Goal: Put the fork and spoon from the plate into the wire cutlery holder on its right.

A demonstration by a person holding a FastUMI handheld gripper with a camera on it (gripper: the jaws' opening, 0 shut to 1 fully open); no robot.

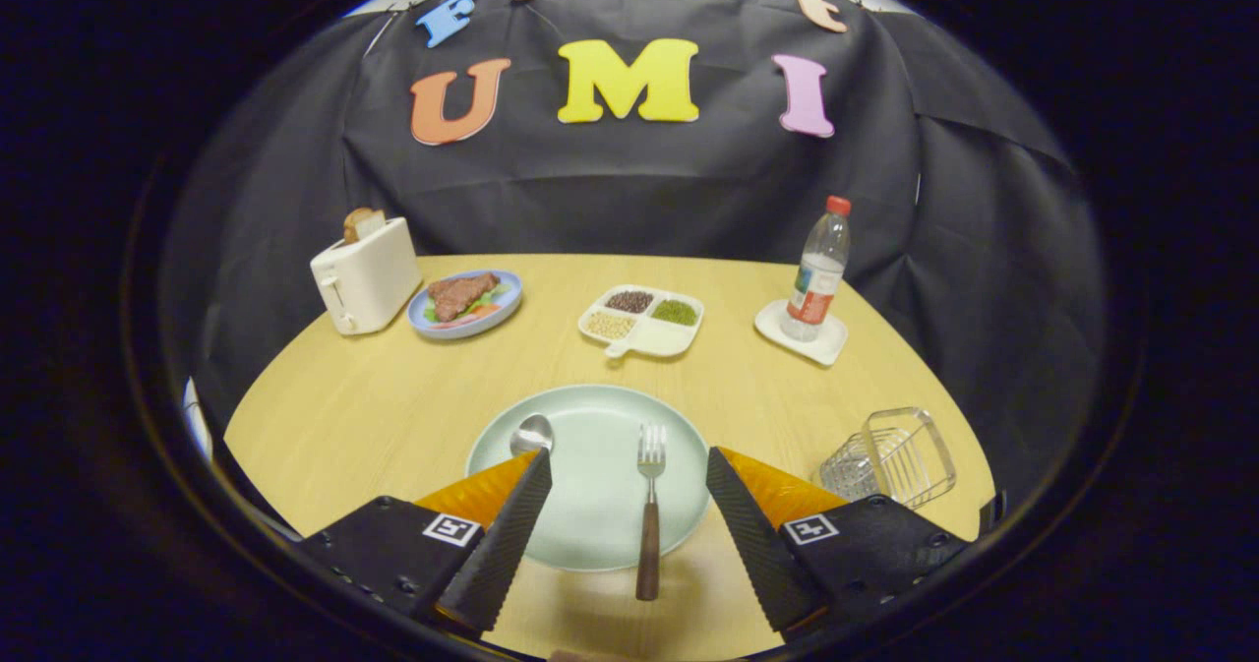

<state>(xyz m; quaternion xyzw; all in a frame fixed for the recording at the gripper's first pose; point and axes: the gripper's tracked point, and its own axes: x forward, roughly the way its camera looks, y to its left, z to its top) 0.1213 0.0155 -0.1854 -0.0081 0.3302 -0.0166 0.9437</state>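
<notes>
Two utensils wait on the plate: the fork lies between the wide-open, empty fingers of the gripper, handle near (lined up for an easy pinch, I judge), the spoon left. Right stands the wire cutlery holder. No legible labels.

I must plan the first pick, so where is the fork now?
In the gripper view the fork lies on the green plate between the open fingers of the gripper, prongs pointing away; the spoon lies to its left.
</notes>
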